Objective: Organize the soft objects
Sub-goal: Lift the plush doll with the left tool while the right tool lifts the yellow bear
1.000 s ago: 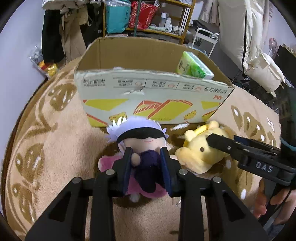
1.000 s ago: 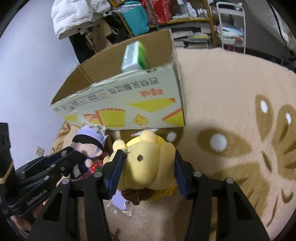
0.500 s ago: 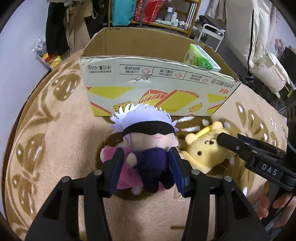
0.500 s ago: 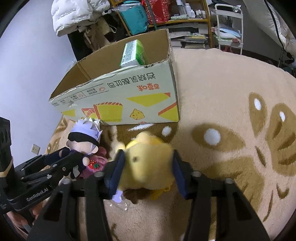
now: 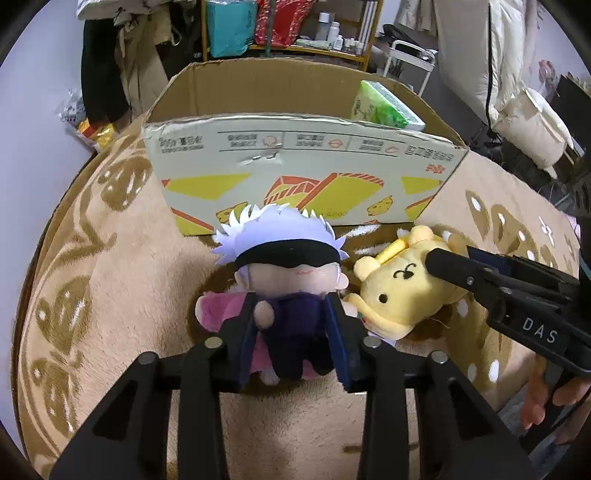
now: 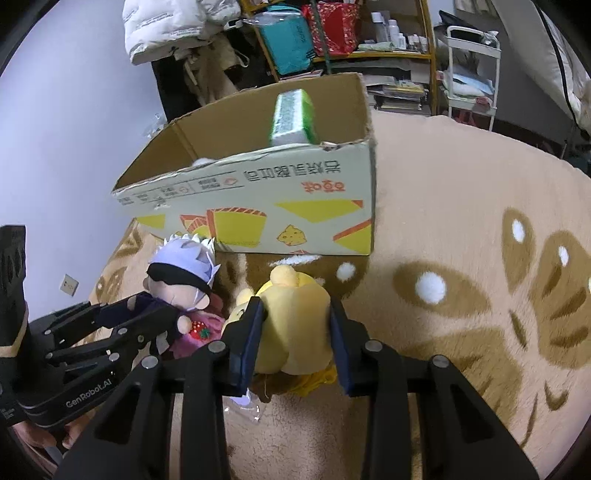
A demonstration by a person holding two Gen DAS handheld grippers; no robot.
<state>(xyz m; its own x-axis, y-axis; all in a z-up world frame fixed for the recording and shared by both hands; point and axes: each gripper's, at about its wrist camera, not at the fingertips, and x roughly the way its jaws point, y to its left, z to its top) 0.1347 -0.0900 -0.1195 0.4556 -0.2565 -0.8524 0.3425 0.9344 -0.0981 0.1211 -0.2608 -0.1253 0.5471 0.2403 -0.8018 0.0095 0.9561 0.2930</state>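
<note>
My left gripper (image 5: pixel 293 332) is shut on a plush doll (image 5: pixel 284 269) with white hair, a black blindfold and dark purple clothes, and holds it by the body. The doll also shows in the right wrist view (image 6: pixel 181 280). My right gripper (image 6: pixel 295 339) is shut on a yellow plush bear (image 6: pixel 295 317), which lies just right of the doll in the left wrist view (image 5: pixel 402 284). An open cardboard box (image 5: pixel 295 155) stands right behind both toys, and a green tissue pack (image 5: pixel 384 107) leans in its right end.
A beige rug with brown patterns (image 6: pixel 461 258) covers the floor. Behind the box stand a shelf with bags and bottles (image 5: pixel 295 29), hanging clothes (image 5: pixel 107 74) and a white cart (image 6: pixel 469 66). A clear plastic wrapper (image 6: pixel 243 402) lies under the bear.
Both grippers have lifted and pulled back a little with their toys. The box top now shows more from above.
</note>
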